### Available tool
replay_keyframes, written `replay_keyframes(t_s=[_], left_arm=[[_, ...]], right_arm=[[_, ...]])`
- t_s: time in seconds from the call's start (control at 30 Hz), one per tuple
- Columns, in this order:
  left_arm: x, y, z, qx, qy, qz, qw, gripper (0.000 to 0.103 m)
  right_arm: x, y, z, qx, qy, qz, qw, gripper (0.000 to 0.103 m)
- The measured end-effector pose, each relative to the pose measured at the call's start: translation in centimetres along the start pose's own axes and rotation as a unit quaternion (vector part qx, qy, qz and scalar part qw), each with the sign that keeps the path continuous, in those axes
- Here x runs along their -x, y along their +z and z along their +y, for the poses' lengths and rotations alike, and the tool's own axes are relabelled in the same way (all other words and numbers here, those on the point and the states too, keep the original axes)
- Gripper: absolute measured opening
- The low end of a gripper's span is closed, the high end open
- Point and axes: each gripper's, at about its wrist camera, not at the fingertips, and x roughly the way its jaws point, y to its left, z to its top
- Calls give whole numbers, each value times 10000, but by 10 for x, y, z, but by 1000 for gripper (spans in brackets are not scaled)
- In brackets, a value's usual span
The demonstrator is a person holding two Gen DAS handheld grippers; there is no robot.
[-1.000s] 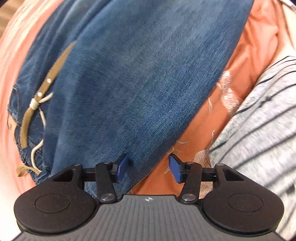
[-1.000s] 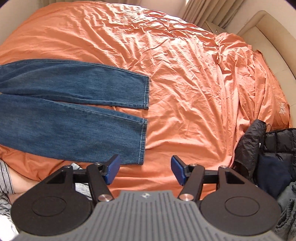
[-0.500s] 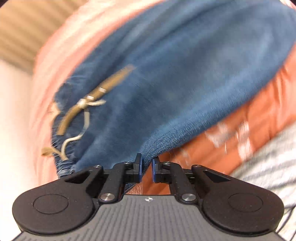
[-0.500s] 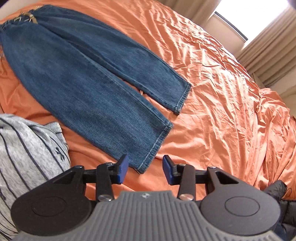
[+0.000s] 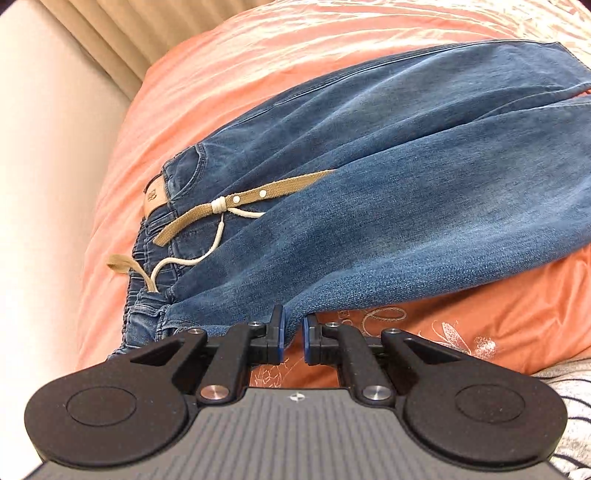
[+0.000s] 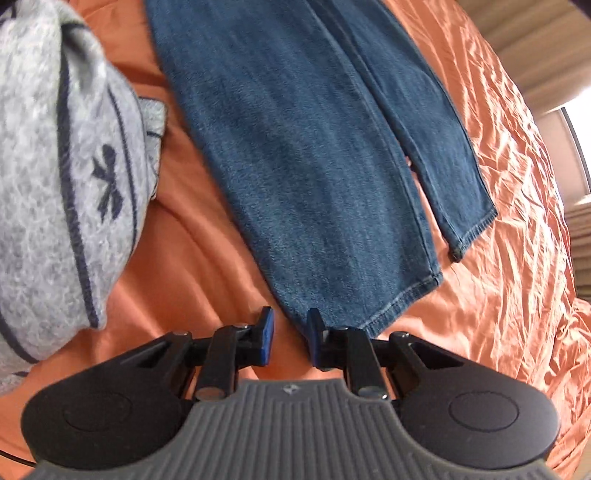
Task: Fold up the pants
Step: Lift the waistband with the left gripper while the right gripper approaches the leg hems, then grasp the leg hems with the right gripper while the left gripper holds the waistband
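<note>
- Left wrist cam sits low and close at the waist end of the jeans [image 5: 369, 206], facing along the legs twd the far hems, curtain [image 5: 122, 33] behind.
- Right wrist cam looks down steeply, v. close over the near leg's hem, facing up the legs.
- Both share jeans + orange bedcover [image 6: 498, 184].

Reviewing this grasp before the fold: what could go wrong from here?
1. The left gripper pinches only the outer edge of the jeans; it may slip on lifting.
2. The right gripper is open around the near leg's hem corner; closing may miss.
3. The loose drawstring and belt could get trapped in the fold.
</note>
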Motion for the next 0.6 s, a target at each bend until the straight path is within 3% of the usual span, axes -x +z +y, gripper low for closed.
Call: replay_keyframes(t_s=[0.17, 0.2, 0.23, 0.3, 0.43, 0.6], left_arm=[[-2, 1, -1, 125, 18, 87, 9999, 9], [-3, 1, 0, 137, 22, 90, 9999, 9], [-3, 0, 0, 156, 26, 83, 9998, 9], [-2, -1, 0, 184, 39, 42, 9998, 9], [6, -5, 1, 206, 110, -201, 9995, 7], [39, 1, 18, 318, 281, -738, 9964, 5]], right_arm=[[-22, -3, 3, 155, -318, 18, 9994, 18], [-22, -3, 3, 97, -380, -5, 9992, 16], [-22, -3, 2, 36, -484, -49, 9988, 4], [-14, -5, -5, -217, -561, -211, 9980, 0], [29, -5, -26, -833, -1037, -664, 9889, 0], [105, 6, -64, -1683, -1566, -1348, 9638, 0]])
